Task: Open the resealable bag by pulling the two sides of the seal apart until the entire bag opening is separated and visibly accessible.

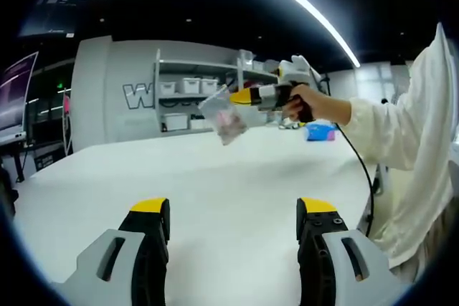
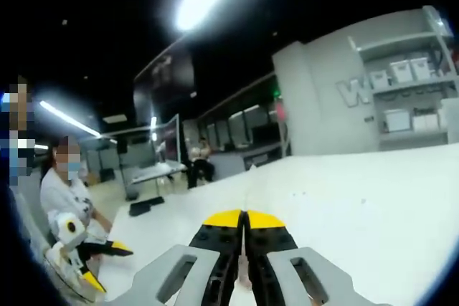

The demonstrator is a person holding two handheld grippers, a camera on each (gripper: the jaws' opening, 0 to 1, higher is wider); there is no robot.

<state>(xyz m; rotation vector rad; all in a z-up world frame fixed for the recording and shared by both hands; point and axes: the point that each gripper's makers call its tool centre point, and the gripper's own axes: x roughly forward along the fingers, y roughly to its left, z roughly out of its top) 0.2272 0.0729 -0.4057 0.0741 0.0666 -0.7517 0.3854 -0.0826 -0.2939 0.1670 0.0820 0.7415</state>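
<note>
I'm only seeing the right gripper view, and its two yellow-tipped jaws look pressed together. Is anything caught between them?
Observer: Yes. In the left gripper view, the right hand-held gripper is raised above the white table, shut on the top edge of a small clear resealable bag, which hangs from it.
Operator: Is there anything in the bag?
Observer: Something pinkish sits in its lower part; it is too small to identify.
Operator: And the other gripper?
Observer: The left hand-held gripper is open, jaws wide apart, low over the table and well short of the bag.
</note>
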